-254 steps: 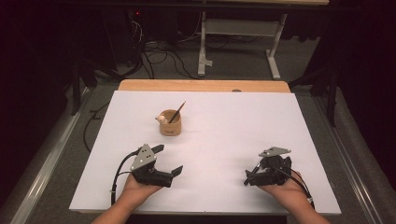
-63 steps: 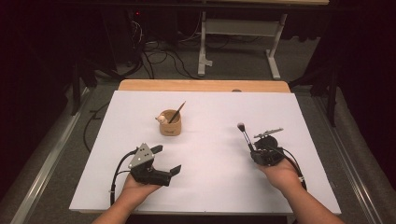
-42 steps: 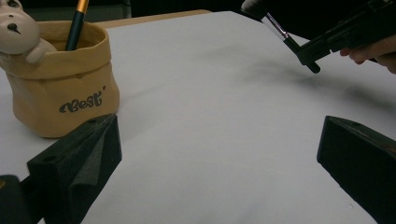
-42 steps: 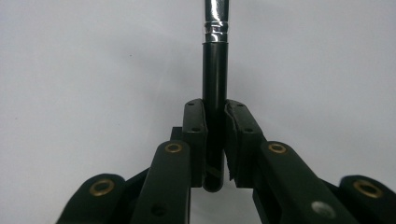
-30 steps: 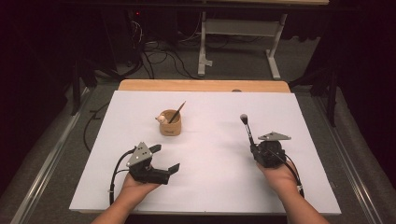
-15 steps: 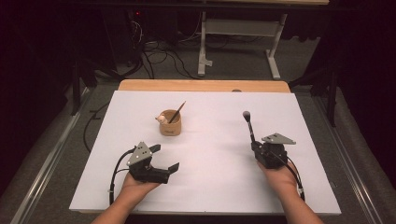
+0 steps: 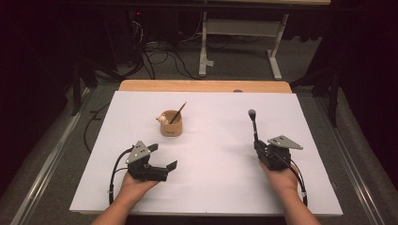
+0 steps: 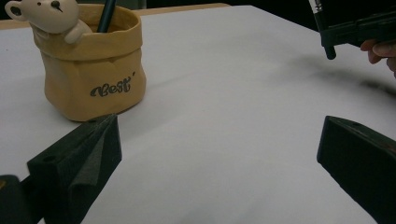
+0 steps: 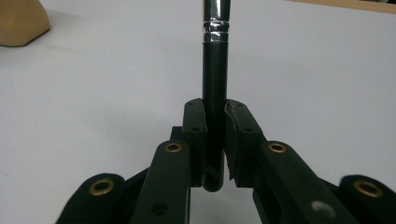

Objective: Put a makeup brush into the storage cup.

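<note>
My right gripper sits at the right of the white sheet, shut on the black handle of a brush. The brush points away from me, and its dark head hangs above the sheet. In the right gripper view, the handle stands clamped between both pads, with a silver ferrule at the top; the right gripper grips it near the butt end. My left gripper rests open at the near left with nothing between its jaws. A tan cup with a bear figure holds a dark stick.
In the left gripper view the tan cup stands close ahead on the left, and the right gripper is at the top right. A wooden table edge runs behind the sheet. Cables and desk legs lie on the floor beyond.
The right gripper has drifted slightly to the right with the brush, and the brush head has swung farther from me. The left gripper has stayed where it was.
</note>
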